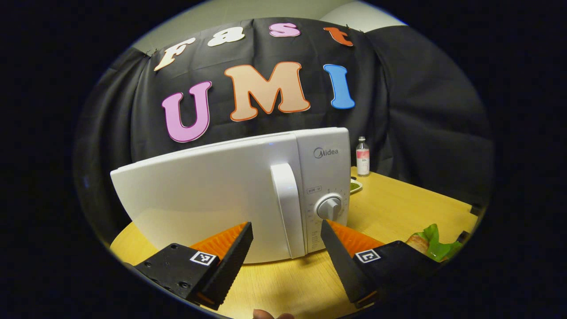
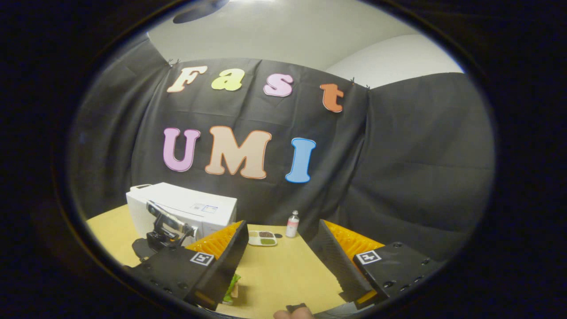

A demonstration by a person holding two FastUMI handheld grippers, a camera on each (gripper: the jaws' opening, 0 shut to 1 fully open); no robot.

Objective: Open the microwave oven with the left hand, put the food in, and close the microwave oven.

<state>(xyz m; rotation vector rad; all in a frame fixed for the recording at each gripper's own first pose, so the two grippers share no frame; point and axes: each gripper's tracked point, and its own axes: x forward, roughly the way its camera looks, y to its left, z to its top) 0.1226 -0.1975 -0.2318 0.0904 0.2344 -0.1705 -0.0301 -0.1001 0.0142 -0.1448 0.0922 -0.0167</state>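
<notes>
Facing one microwave [image 1: 212, 195], one bottle [image 1: 363, 156]

A white microwave oven [image 1: 230, 195] with a white handle [image 1: 289, 208] and pale grey dial [image 1: 328, 207] stands before me on a yellow wood-grain counter [image 1: 398, 199]. Behind it, a clear bottle [image 1: 363, 156] wears a pink-and-white label; green lettuce [image 1: 436, 241] shows beside my jaws.
</notes>
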